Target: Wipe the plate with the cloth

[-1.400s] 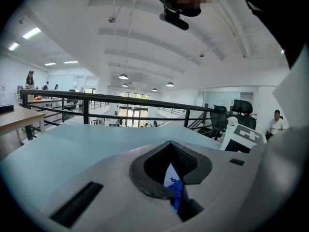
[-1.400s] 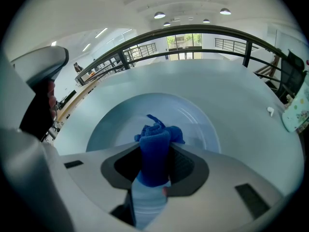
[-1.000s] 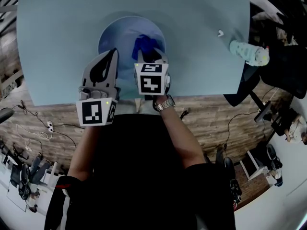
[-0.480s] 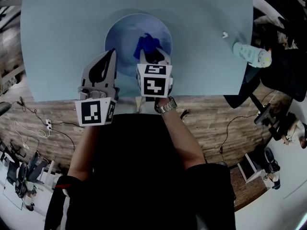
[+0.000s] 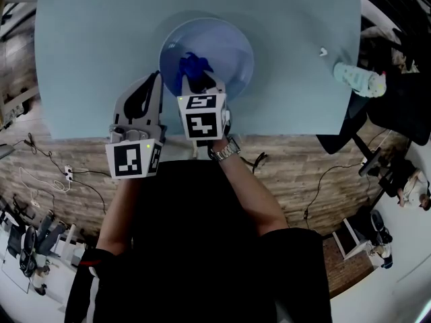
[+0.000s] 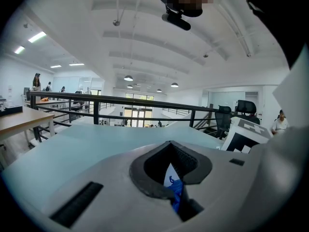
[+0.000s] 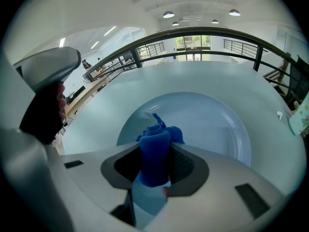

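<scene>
Round pale-blue plate (image 5: 232, 49), shallow w/ raised rim, lying flat on table (image 5: 87, 46), upper centre of head view. Deep-blue cloth (image 5: 190, 67) bunched into an upright wad, pinched betw. jaws of right gripper (image 5: 199, 85), over plate's lower-left part near rim. Crumpled top pokes past jaw tips. Contact w/ plate surface: can't tell.

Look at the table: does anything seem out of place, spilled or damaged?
Nothing spilled or broken. The plate sits flat; the right gripper holds the blue cloth over it. One pale speckled item seems to overhang the table at its right edge.
</scene>
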Available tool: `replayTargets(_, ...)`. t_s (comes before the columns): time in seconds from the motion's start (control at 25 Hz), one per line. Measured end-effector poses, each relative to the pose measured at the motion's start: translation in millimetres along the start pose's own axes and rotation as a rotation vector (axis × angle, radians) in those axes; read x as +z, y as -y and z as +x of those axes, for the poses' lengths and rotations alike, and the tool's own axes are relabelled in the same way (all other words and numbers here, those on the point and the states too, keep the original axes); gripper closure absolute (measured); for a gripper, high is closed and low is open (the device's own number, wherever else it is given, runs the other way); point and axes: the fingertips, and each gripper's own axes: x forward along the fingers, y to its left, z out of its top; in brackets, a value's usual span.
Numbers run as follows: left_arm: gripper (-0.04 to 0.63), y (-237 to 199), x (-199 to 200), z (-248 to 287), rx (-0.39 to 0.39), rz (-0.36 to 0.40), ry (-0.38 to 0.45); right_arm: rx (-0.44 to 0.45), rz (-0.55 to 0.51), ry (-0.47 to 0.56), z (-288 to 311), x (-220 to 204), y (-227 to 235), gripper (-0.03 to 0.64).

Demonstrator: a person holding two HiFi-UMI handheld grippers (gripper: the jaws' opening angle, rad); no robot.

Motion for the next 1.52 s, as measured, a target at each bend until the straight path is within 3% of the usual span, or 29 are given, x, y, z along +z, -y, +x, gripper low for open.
replayTargets(0.4, 0.595, -16, -3, -4, 0.015, -0.001, -0.010, 0.040, -0.012, -0.036, 20, -11, -23, 0.497)
replayTargets(0.8, 0.595, -1, -3, 11, -0.015, 0.002, -0.016, 0.054, -0.027, -0.054, 19, -14, -15, 0.497)
replayTargets(1.52, 0.595, 44, 3, 43, -0.084, 0.019, -0.014, -0.013, 0.010, -0.077, -3, -20, 50, 0.497)
